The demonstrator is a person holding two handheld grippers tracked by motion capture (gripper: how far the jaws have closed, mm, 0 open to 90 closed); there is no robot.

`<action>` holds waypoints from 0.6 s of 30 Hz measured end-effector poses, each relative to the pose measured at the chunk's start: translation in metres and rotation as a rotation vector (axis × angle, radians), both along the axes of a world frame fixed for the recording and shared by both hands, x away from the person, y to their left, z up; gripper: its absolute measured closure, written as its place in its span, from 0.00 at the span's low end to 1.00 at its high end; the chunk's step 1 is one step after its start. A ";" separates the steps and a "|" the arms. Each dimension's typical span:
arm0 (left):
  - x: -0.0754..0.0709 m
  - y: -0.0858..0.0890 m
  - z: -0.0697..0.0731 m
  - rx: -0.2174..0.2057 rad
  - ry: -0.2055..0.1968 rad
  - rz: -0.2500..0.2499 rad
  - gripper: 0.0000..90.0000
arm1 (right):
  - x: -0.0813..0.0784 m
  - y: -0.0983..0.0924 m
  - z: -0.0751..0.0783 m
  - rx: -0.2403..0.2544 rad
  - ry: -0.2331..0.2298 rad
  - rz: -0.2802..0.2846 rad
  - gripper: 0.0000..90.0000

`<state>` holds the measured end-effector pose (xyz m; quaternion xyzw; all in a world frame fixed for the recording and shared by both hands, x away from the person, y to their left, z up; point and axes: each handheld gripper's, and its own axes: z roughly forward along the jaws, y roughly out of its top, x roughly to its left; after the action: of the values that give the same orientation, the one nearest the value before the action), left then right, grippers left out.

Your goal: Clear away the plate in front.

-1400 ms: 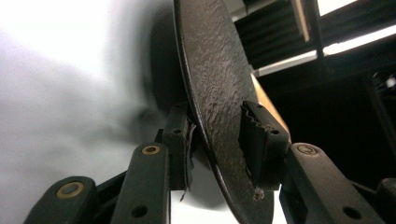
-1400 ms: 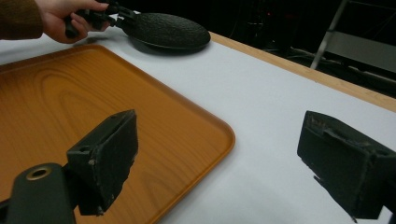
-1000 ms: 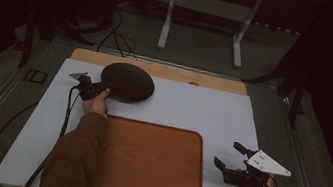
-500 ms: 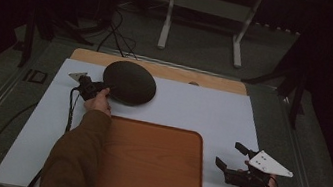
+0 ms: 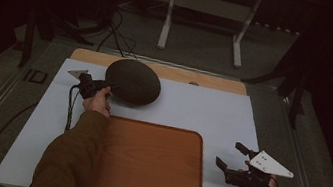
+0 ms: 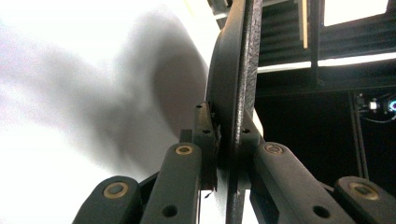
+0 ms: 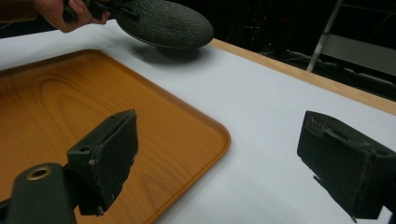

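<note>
Dark floor and a pale metal frame stood behind the table (image 5: pixel 231 119) in the upper part of the high view, and the tabletop was covered by a white sheet with a wooden strip along its far edge. An orange-brown wooden tray (image 5: pixel 153 165) was laid at the lower centre of that frame. Above the tray's upper left corner, a dark, rough-textured round plate (image 5: pixel 133 81) was gripped at its left rim by the left gripper (image 5: pixel 105 85). In the left gripper view, the plate (image 6: pixel 233 88) was seen edge-on and the two black jaws were pressed against its opposite faces, pinching the rim between the pads (image 6: pixel 206 140). In the right gripper view, the plate (image 7: pixel 163 23) appeared at the upper left, tilted and raised clear of the sheet, with a shadow cast beneath it. The right gripper (image 5: pixel 228 157) was held at the lower right of the high view, just right of the tray, its jaws spread wide with nothing between them.
</note>
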<state>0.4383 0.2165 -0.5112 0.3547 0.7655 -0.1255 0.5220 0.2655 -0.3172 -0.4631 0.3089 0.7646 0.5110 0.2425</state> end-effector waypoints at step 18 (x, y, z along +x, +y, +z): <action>-0.028 0.006 0.026 -0.076 -0.085 -0.055 0.95 | 0.000 -0.001 0.000 0.007 -0.003 -0.004 0.14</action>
<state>0.4101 0.2223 -0.4853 0.3607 0.7273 -0.1535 0.5633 0.2655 -0.3182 -0.4629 0.3105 0.7618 0.5137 0.2437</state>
